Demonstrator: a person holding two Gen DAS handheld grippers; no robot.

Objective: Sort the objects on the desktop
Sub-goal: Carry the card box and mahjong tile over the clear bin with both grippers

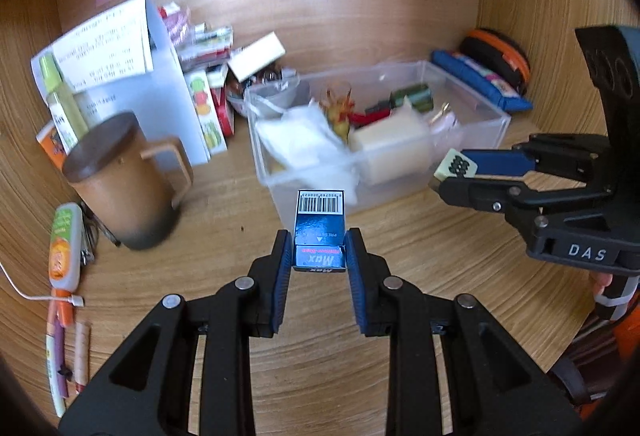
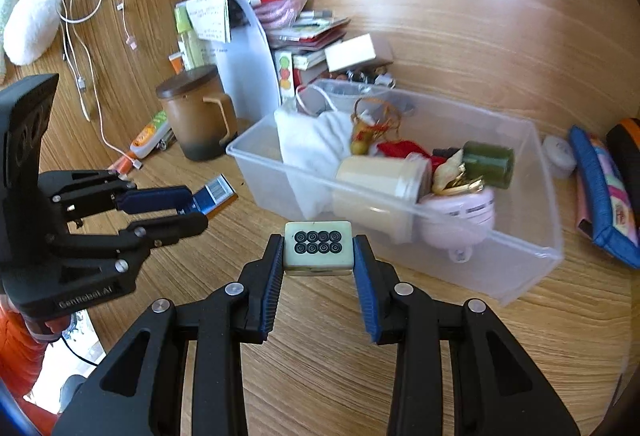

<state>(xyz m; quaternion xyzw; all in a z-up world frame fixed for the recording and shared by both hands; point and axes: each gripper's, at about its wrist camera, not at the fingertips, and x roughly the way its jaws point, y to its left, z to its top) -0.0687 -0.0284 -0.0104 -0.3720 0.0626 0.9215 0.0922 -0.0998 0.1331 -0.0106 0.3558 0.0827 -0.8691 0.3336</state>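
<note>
Both tongs clamped: left tongs (image 1: 319, 254) on small blue staple box (image 1: 320, 232), right tongs (image 2: 319, 256) on cream mahjong tile (image 2: 319, 246), raised off table (image 2: 520, 336) near clear plastic bin (image 2: 532, 236), likely for dropping in.

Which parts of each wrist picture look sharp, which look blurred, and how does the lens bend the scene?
Left wrist view: the small blue box between the left gripper's pads is sharp; the clear bin's contents smear. Right wrist view: the mahjong tile in the right gripper is crisp, the brown mug soft. Both views: fisheye curves the wooden desk, corners dark.
</note>
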